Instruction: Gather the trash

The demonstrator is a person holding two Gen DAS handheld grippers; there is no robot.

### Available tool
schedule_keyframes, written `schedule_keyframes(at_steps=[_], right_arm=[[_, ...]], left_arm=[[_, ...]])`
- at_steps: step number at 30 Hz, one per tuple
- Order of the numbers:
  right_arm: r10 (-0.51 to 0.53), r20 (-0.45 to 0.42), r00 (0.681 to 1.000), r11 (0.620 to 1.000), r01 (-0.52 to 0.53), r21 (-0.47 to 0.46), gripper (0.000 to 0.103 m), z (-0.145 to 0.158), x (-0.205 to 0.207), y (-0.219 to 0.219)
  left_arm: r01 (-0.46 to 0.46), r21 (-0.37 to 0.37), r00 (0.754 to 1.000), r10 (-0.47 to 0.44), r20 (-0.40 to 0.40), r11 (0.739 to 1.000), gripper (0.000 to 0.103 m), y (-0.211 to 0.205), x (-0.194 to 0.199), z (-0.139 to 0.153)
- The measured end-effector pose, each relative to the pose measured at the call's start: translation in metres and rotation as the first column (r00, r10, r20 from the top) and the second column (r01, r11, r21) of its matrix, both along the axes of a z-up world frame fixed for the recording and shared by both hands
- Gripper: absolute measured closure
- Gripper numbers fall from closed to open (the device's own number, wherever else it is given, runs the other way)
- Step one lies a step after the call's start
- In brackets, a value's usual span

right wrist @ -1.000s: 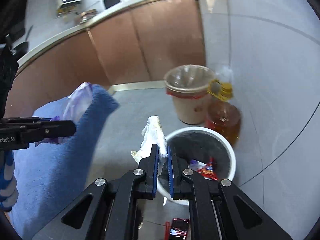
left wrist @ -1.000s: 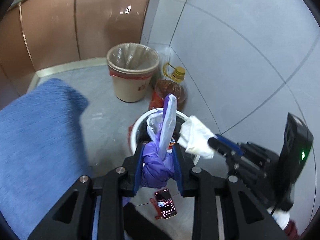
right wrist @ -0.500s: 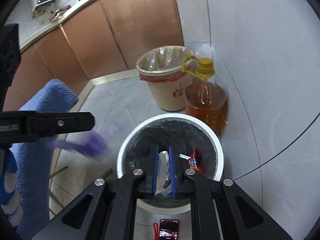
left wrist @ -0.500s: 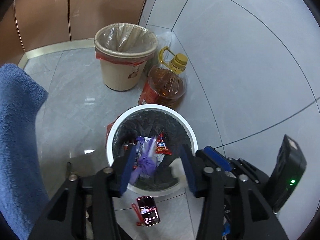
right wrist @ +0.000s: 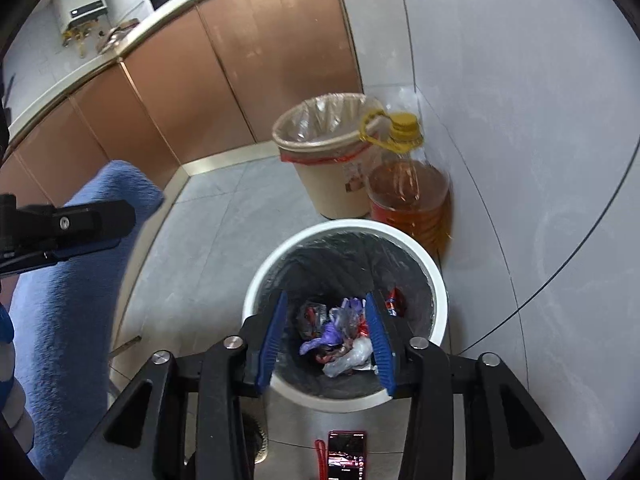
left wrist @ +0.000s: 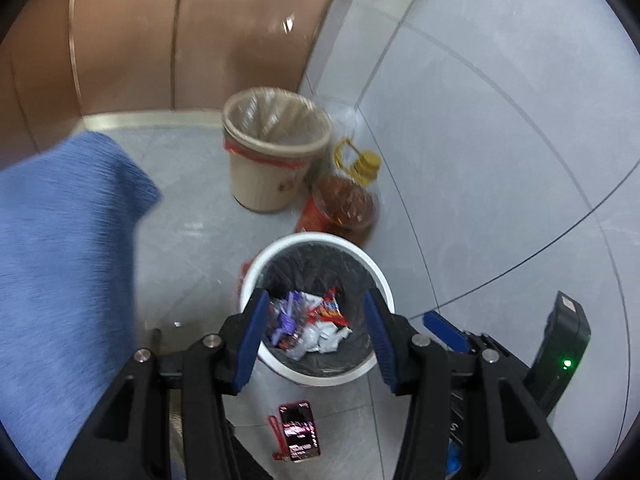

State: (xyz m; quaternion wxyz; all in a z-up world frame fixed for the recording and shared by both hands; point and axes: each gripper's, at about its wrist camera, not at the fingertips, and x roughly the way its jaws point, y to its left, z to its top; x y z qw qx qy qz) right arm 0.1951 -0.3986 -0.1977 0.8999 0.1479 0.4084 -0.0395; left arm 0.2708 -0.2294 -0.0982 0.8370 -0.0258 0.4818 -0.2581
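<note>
On the grey tiled kitchen floor, our left gripper [left wrist: 314, 330] and right gripper [right wrist: 326, 340] hang over the white bin [right wrist: 438, 280], left jaws released, right jaws opening, both empty, the trash [right wrist: 340, 332] lying directly below in the frame's lower centre.

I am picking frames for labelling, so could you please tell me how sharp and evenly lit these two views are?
Left wrist view: motion blur smears the blue cloth and cabinet; the white bin is soft. Right wrist view: sharper, with glare on the cabinet doors and fisheye bending of the wall lines.
</note>
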Motion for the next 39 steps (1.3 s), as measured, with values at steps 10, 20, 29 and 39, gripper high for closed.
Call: schedule_keyframes(at_steps=[10,20,29,39], right_arm=[[0.079,0.138,0.987,0.992,-0.064,-0.113,0.047,0.081,-0.055,0.068],[0.191,0.23,0.954,0.965,-0.139,-0.224,0.027,0.123,-0.128,0.148],[0.222,0.285,0.933,0.957,-0.152,-0.247,0.004,0.144,-0.173,0.181],[0.148,0.319,0.936,0.967,-0.069,-0.246,0.0,0.154,-0.198,0.178]], left_arm=[[-0.091,0.009,0.983,0.089,0.161,0.996,0.055,0.076,-0.068,0.055],[-0.276,0.064,0.922,0.245,0.3,0.959,0.037,0.166,-0.148,0.068],[-0.41,0.108,0.857,0.342,0.387,0.906,0.036,0.209,-0.196,0.076],[-0.498,0.106,0.768,0.381,0.515,0.861,0.03,0.212,-0.228,0.094]])
